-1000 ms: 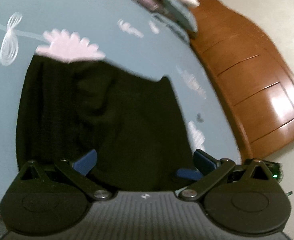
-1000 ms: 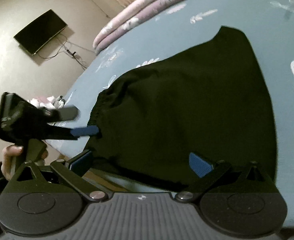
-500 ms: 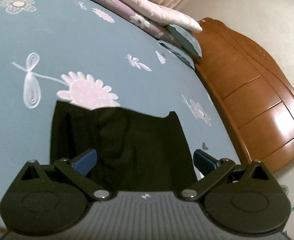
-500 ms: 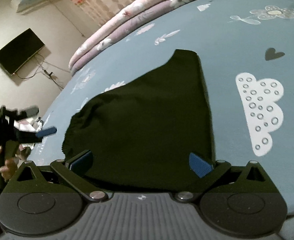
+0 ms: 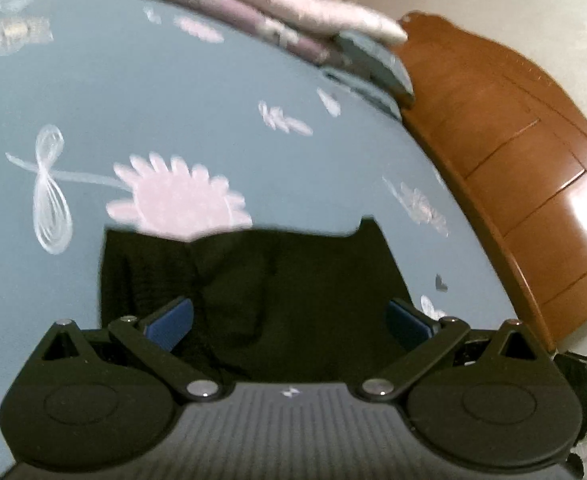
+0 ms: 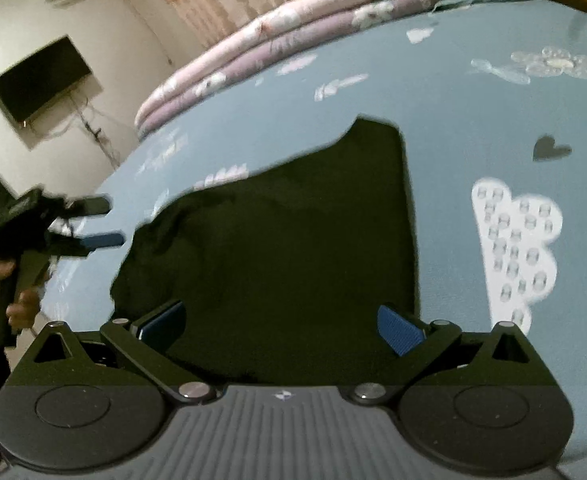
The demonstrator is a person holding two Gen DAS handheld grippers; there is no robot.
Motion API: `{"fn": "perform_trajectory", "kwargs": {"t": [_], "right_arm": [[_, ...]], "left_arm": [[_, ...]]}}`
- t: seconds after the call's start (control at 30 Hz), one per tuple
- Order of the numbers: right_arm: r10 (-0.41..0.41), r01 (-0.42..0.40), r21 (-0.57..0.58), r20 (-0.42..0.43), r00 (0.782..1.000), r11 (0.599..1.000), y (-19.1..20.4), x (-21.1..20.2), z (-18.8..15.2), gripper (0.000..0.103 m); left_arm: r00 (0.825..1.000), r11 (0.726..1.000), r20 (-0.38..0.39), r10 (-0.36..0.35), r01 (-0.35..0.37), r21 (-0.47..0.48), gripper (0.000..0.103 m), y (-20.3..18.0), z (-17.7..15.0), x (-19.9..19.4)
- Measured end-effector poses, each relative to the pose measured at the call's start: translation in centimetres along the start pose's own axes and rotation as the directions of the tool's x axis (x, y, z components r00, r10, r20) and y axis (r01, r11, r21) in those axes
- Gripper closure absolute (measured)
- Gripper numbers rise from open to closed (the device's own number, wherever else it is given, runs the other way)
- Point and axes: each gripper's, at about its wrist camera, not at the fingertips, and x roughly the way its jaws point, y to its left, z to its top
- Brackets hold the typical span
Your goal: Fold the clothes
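A: Item one, largest?

B: One bed sheet [image 6: 453,128], blue, printed with flowers and a cloud. Far edge blurred in both views.

A: Next?

B: One black garment [image 6: 293,248], lying flat on the sheet. Its near edge is cut off behind both tools; weave and folds hard to make out in the dark cloth.

A: Bedding?

B: Rolled quilts [image 6: 277,36], two layers counted, along the far side.

A: Tools?

B: Two. Left gripper [image 5: 289,322] spread wide over the garment, pinching nothing. Right gripper [image 6: 281,328] likewise spread, empty. One hand [image 6: 1,296] partly visible.
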Motion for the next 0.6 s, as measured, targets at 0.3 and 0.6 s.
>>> {"fn": "perform_trajectory", "kwargs": {"t": [0.3, 0.6], "right_arm": [[-0.001, 0.002, 0.112, -0.011, 1.000, 0.994, -3.2, 2.3, 3.2, 0.000], [0.032, -0.029, 0.189, -0.011, 0.999, 0.982, -5.5, 2.9, 2.1, 0.000]], "left_arm": [[1.000, 0.978, 0.013, 0.016, -0.013, -0.207, 0.001, 5.8, -2.5, -0.3], [0.999, 0.941, 0.009, -0.052, 0.052, -0.334, 0.001, 9.1, -4.1, 1.7]]}}
